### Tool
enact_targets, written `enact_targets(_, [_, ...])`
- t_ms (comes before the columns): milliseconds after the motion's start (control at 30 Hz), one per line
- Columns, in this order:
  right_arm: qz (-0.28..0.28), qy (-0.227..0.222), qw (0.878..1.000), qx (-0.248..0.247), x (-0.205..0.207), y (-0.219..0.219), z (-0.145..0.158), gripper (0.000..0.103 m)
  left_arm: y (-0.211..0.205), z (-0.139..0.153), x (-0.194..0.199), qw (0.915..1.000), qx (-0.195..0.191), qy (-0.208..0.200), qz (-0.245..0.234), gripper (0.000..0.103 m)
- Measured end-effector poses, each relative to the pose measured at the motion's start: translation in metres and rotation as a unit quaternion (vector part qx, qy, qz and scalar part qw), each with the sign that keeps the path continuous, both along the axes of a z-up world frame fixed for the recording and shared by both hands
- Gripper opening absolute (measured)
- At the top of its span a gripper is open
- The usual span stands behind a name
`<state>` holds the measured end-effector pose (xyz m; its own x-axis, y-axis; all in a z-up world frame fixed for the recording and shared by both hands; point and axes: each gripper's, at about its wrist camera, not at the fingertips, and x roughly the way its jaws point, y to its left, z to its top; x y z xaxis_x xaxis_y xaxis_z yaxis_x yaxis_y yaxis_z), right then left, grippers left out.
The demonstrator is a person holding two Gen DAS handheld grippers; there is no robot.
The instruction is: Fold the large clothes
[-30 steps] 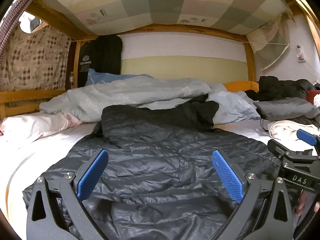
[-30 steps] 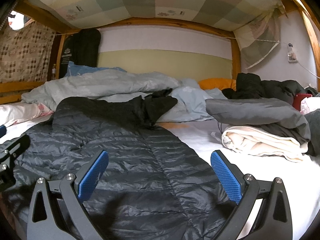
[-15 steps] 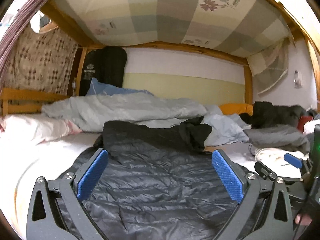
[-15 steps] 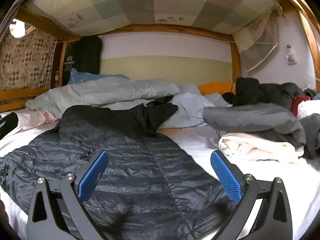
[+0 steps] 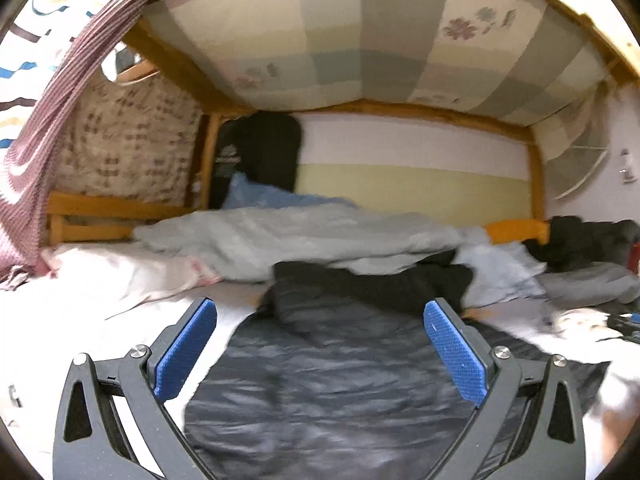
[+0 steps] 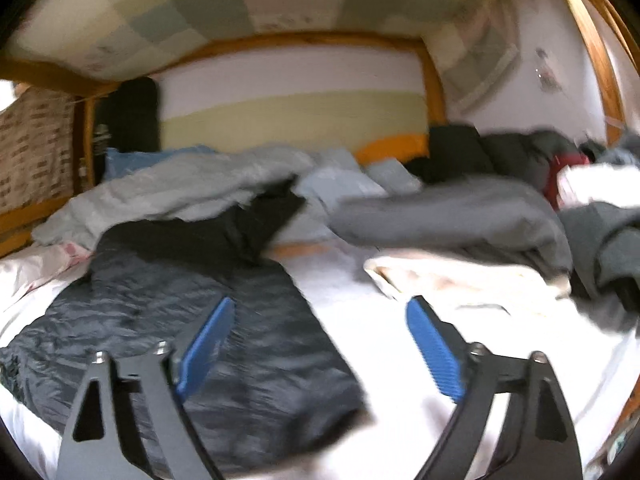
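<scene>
A dark grey quilted down jacket [image 5: 340, 380] lies spread flat on the white bed sheet, its black collar end toward the far side. In the right wrist view the jacket [image 6: 200, 320] lies left of centre. My left gripper [image 5: 320, 348] is open and empty above the jacket's near part. My right gripper [image 6: 320, 344] is open and empty, over the jacket's right edge and the bare sheet. Both views are motion-blurred.
A rumpled light grey duvet [image 5: 288, 240] lies behind the jacket. A pile of folded grey and cream clothes [image 6: 460, 248] sits at the right. The wooden bunk frame [image 5: 516, 232] and the checked underside of an upper bunk [image 5: 360, 40] close in the space.
Both grippers have pulled back and lifted away from the jacket. The right gripper has swung right, so the jacket sits further left in its view. Both stay open.
</scene>
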<state>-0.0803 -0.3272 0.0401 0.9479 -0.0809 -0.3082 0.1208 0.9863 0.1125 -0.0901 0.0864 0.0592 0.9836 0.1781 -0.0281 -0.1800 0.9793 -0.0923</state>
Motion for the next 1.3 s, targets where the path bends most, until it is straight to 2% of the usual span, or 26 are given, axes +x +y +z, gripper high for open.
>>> enact_targets(100, [0.008,0.040,0.998,0.054,0.008,-0.029,-0.018,0.079,0.032,-0.002,-0.002,0.9977,-0.066,0.013,-0.009,0.103])
enact_targets(167, [0.018,0.064,0.995,0.079,0.015,-0.039,-0.029,0.078,0.046,-0.005,-0.006,0.9958,-0.091,0.010,0.003,0.103])
enact_targets(233, [0.042,0.096,0.990,0.095,0.027,-0.041,-0.042,0.078,0.052,-0.009,-0.006,0.9957,-0.090,0.012,0.018,0.103])
enact_targets(333, [0.066,0.127,0.985,0.094,0.038,-0.029,-0.056,0.074,0.056,-0.018,-0.002,0.9950,-0.089,0.027,0.037,0.103])
enact_targets(433, [0.055,0.145,0.985,0.070,0.047,-0.011,-0.070,0.073,0.058,-0.025,-0.001,0.9933,-0.104,0.039,0.031,0.103])
enact_targets(500, [0.063,0.152,0.985,0.052,0.050,0.001,-0.071,0.070,0.053,-0.028,-0.002,0.9939,-0.096,0.041,0.035,0.103])
enact_targets(567, [0.060,0.152,0.986,0.022,0.050,0.011,-0.071,0.047,0.050,-0.031,-0.001,0.9943,-0.090,0.043,0.038,0.103])
enact_targets(633, [0.026,0.131,0.991,-0.006,0.045,0.017,-0.068,0.010,0.048,-0.033,0.002,0.9936,-0.096,0.052,0.027,0.103])
enact_targets(733, [-0.040,0.054,0.997,-0.046,0.026,0.018,-0.048,0.007,0.049,-0.035,0.002,0.9920,-0.114,0.054,0.012,0.103])
enact_targets(767, [-0.066,0.042,0.995,-0.062,0.023,0.017,-0.042,0.006,0.049,-0.036,0.002,0.9920,-0.113,0.056,0.013,0.103])
enact_targets(833, [-0.112,0.038,0.990,-0.074,0.023,0.008,-0.035,0.006,0.049,-0.039,0.004,0.9908,-0.112,0.074,0.014,0.103])
enact_targets(933, [-0.171,0.075,0.981,-0.055,0.032,-0.025,-0.045,0.006,0.047,-0.054,0.009,0.9856,-0.126,0.113,0.003,0.103])
enact_targets(1033, [-0.184,0.084,0.979,-0.017,0.030,-0.048,-0.049,0.006,0.042,-0.078,0.015,0.9689,-0.177,0.166,-0.049,0.103])
enact_targets(1100, [-0.176,0.085,0.980,-0.019,0.032,-0.049,-0.048,0.006,0.033,-0.093,0.016,0.9571,-0.198,0.194,-0.084,0.103])
enact_targets(1133, [-0.175,0.087,0.980,-0.029,0.033,-0.046,-0.048,0.006,0.026,-0.099,0.016,0.9550,-0.195,0.205,-0.090,0.103])
enact_targets(1200, [-0.172,0.087,0.980,-0.047,0.032,-0.039,-0.046,0.006,0.011,-0.105,0.019,0.9551,-0.170,0.226,-0.090,0.098])
enact_targets(1233, [-0.169,0.085,0.981,-0.051,0.029,-0.034,-0.045,0.006,0.002,-0.107,0.022,0.9551,-0.154,0.236,-0.091,0.089])
enact_targets(1300, [-0.157,0.075,0.984,-0.045,0.017,-0.032,-0.041,0.006,-0.008,-0.106,0.026,0.9560,-0.136,0.244,-0.089,0.051])
